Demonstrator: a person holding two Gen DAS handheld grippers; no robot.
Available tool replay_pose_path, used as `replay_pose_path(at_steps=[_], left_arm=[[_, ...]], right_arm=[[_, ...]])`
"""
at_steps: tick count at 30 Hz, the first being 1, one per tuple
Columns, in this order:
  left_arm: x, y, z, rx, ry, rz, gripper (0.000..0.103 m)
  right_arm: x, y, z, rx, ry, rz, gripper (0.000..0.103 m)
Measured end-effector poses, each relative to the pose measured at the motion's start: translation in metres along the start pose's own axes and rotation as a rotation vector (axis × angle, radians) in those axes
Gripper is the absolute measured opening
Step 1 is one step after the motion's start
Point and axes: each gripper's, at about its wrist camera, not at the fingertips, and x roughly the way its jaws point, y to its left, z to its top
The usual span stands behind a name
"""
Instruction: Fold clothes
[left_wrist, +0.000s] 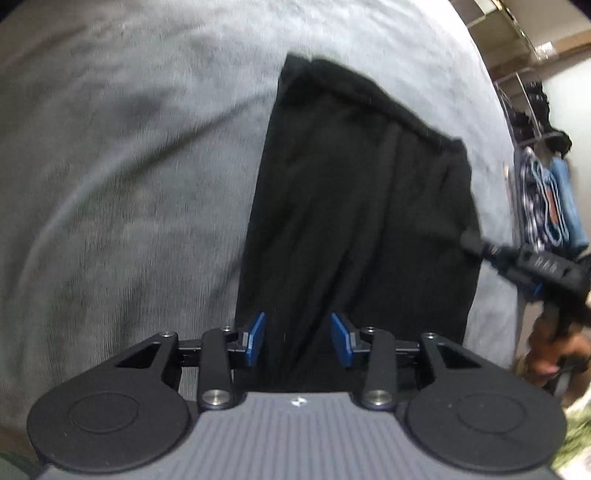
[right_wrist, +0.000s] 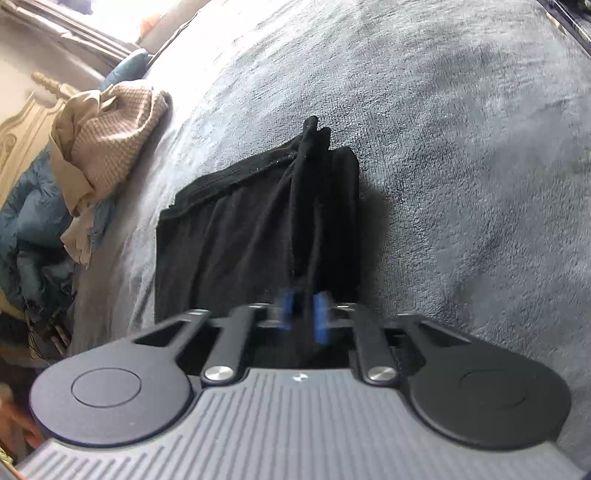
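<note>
The left gripper (left_wrist: 298, 339) hangs over the near edge of a black garment (left_wrist: 354, 206), its blue pads (left_wrist: 256, 338) spread apart with nothing pinched between them, apparently poised to take a fresh hold on the cloth below. Beside it, the right gripper (right_wrist: 303, 315) has its fingers pressed together on a gathered ridge of the same garment (right_wrist: 258, 229), the fabric bunching and rising in pleats toward the pinch; from the left wrist view that gripper (left_wrist: 471, 242) bites the garment's right-hand edge, likely anchoring that side while the other hand repositions. The garment lies in a long, partly folded strip on a grey fleece blanket (left_wrist: 129, 166) covering the bed, its hemmed far end flat against the pile. Further off, a tan knit piece (right_wrist: 110, 125) sits heaped at the blanket's edge over a blue padded item (right_wrist: 37, 221), seemingly waiting its turn. No basket or bin appears on the bed; shelving (left_wrist: 532, 92) at the far right holds dark items too blurred to identify, with patterned and blue cloth (left_wrist: 550, 203) hanging beneath.
</note>
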Motion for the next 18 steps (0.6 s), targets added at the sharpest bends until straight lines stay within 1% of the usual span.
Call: replay_pose_path(at_steps=[2,8,14,16,18], left_arm=[[0.0,0.003,-0.007,0.012,0.008,-0.021,0.04],[-0.003,0.009,-0.013,0.022,0.011,-0.043,0.04],[-0.005,0.018,-0.011,0.022,0.001,-0.061,0.041],[-0.002,0.02,-0.011,0.025,0.002,-0.053,0.041],[0.002,0.024,-0.011,0.024,0.005,-0.044,0.042]], right_arm=[[-0.007,0.005,-0.001,-0.012,0.004,0.003,0.003],[-0.015,0.011,-0.015,-0.037,0.043,-0.046,0.003],[-0.029,0.013,-0.011,-0.055,-0.01,-0.092,0.002],[-0.027,0.011,-0.012,-0.058,-0.007,-0.115,0.002],[-0.017,0.004,-0.014,-0.049,0.011,-0.144,0.003]])
